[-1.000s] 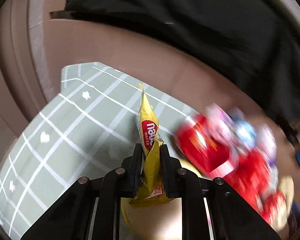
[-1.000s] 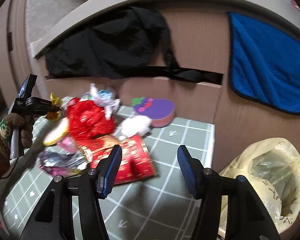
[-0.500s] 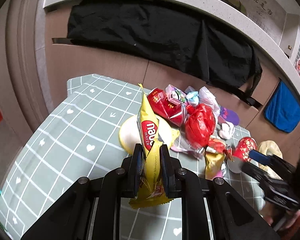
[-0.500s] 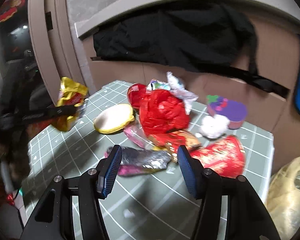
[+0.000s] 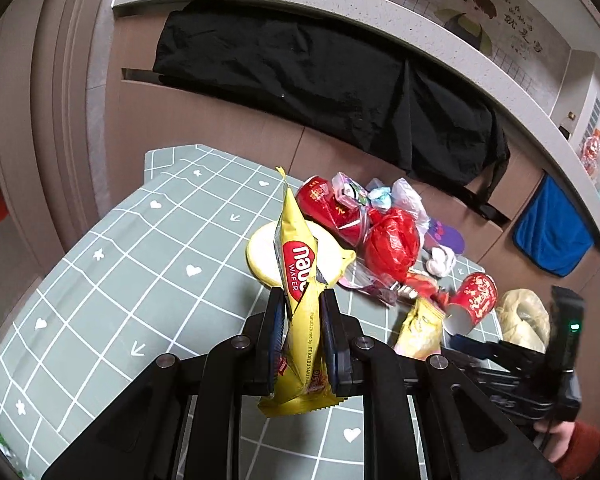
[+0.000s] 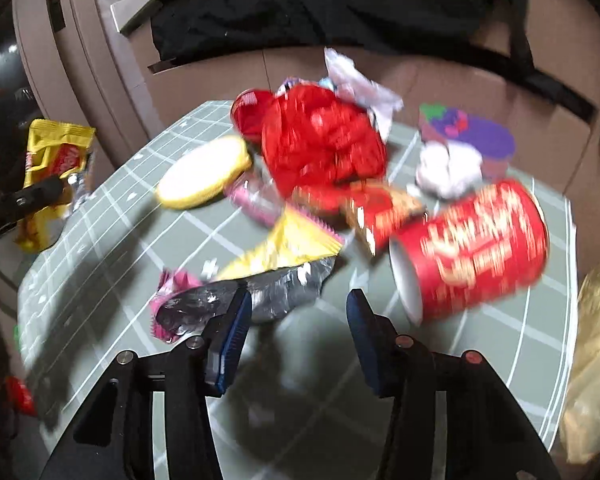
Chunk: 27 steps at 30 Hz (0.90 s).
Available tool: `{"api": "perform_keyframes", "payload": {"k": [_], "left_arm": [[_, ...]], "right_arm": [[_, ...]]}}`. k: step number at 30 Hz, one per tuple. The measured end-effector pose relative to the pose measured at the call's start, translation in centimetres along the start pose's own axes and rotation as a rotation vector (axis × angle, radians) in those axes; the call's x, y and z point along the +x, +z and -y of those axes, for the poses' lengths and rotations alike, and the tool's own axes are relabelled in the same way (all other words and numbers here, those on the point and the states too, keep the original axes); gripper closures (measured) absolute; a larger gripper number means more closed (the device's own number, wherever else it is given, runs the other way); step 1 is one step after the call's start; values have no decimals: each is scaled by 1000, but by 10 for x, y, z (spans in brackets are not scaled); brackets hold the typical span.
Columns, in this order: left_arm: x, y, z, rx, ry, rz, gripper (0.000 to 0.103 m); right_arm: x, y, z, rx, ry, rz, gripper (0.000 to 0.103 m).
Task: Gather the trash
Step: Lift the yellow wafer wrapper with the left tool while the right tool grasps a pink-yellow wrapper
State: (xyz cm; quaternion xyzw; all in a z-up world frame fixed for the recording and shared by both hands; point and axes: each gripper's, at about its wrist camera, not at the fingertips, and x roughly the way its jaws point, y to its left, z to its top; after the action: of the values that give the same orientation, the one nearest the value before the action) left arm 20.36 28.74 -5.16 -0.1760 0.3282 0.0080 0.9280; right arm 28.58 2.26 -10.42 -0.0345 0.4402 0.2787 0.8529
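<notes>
My left gripper (image 5: 302, 312) is shut on a yellow wafer wrapper (image 5: 298, 280) and holds it above the green checked table (image 5: 140, 264); the wrapper also shows in the right wrist view (image 6: 54, 160). My right gripper (image 6: 298, 308) is open and empty, low over the table, just in front of a yellow and silver wrapper (image 6: 284, 256) and left of a red paper cup (image 6: 472, 248) lying on its side. A pile of trash lies beyond: a red plastic bag (image 6: 324, 144), a yellow-rimmed lid (image 6: 204, 172), a pink wrapper (image 6: 176, 304).
A yellowish plastic bag (image 6: 592, 360) hangs off the table's right edge. A purple round box (image 6: 468, 136) and white crumpled tissue (image 6: 448, 164) sit at the back right. Black cloth (image 5: 320, 80) and a blue towel (image 5: 552, 236) hang on the brown cabinet behind.
My right gripper moved forward and down toward the trash pile, which now looms closer. My left gripper pulled back and up with the wafer wrapper still in it.
</notes>
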Motion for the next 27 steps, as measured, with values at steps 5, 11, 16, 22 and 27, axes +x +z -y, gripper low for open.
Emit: {"api": "perform_keyframes", "payload": {"k": [5,11,16,22,27], "left_arm": [[6,-1,0,-10,-8,-6,84],[7,-6,6,-3,-15,-12,84],[5,-7,4,16,8,-7,84],[4,-5,8,8,24,-8,84],[-11,8,30,48,18,27,84]], "right_arm": [[-35,10,8,88,41,125,55],[-10,16,-2,129,-24,123,55],[19,5,6,169,59,34,55],[44,22,-13,59,88,9,83],[2,36,-21,-46,115,102,92]]}}
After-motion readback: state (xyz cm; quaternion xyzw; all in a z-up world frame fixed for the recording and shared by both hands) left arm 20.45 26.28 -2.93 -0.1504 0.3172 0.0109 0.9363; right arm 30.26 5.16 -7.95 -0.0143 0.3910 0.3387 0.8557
